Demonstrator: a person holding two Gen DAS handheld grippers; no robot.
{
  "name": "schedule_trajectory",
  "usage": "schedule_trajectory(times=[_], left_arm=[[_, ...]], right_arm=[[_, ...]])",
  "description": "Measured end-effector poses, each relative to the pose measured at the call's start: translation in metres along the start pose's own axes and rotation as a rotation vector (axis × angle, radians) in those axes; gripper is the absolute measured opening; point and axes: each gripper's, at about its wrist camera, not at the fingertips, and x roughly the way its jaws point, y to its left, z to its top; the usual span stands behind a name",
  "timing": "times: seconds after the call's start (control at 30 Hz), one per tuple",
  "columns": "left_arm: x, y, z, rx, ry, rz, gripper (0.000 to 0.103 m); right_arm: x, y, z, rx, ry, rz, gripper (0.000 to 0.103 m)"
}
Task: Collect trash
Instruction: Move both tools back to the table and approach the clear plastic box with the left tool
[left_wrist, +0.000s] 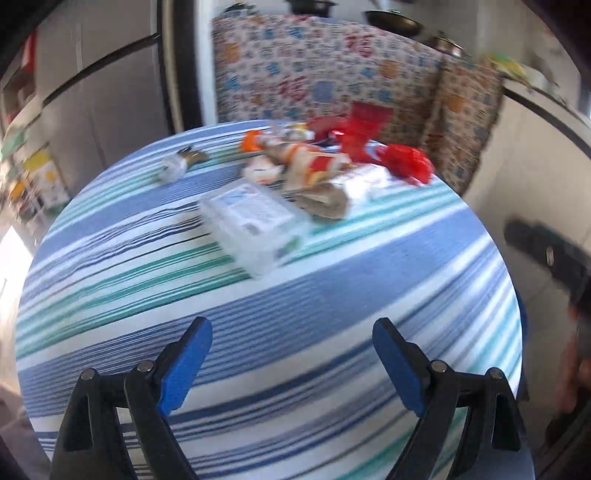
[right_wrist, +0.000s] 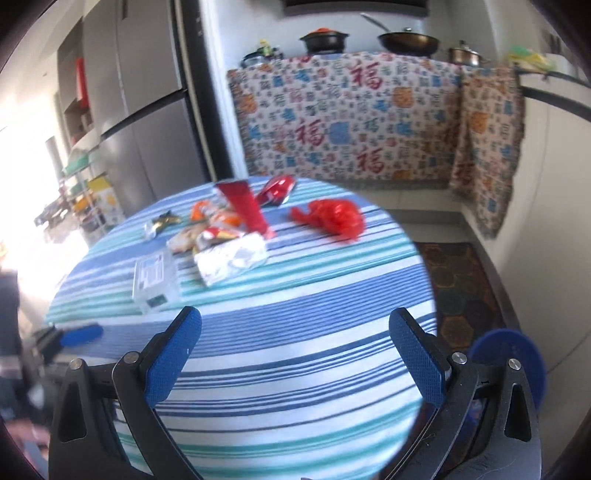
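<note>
The left gripper (left_wrist: 291, 362) hangs over the near part of a round desk (left_wrist: 332, 295) covered in a blue, white and teal striped cloth, its blue-padded jaws spread wide with nothing between them. The right gripper (right_wrist: 295, 354) hangs over the same desk further to the right, its jaws likewise wide apart and holding nothing.

Ahead of both, well apart from the jaws, the trash lies gathered on the far half of the desk. Nearest is a clear plastic box with a printed label (left_wrist: 255, 225). Just behind it sits a crumpled white and silver paper wrapper (right_wrist: 231, 260), touching a heap of orange, white and red snack packets (left_wrist: 295, 162). A flat red carton (right_wrist: 242, 205) leans across that heap. To the right, a crumpled red plastic bag (right_wrist: 328, 218) lies by itself near the desk's edge. To the left, a small twisted gold and silver foil wrapper (right_wrist: 160, 223) lies apart from the heap.

Beyond the desk, a patterned cloth with red characters (right_wrist: 343, 118) drapes over a counter carrying dark pans (right_wrist: 406, 40). A grey refrigerator (right_wrist: 147, 110) stands to the left.
</note>
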Motion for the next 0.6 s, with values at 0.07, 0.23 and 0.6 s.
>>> schedule_trajectory(times=[0.07, 0.23, 0.6], left_arm=[[0.005, 0.012, 0.008, -0.054, 0.003, 0.013, 0.09], [0.014, 0.025, 0.041, -0.173, 0.007, 0.026, 0.09], [0.066, -0.009, 0.08, -0.128, 0.048, 0.264, 0.09]], right_arm=[[0.009, 0.005, -0.004, -0.016, 0.026, 0.003, 0.101], [0.017, 0.011, -0.004, -0.057, 0.037, 0.005, 0.101], [0.016, 0.0, 0.001, -0.036, 0.026, 0.02, 0.101]])
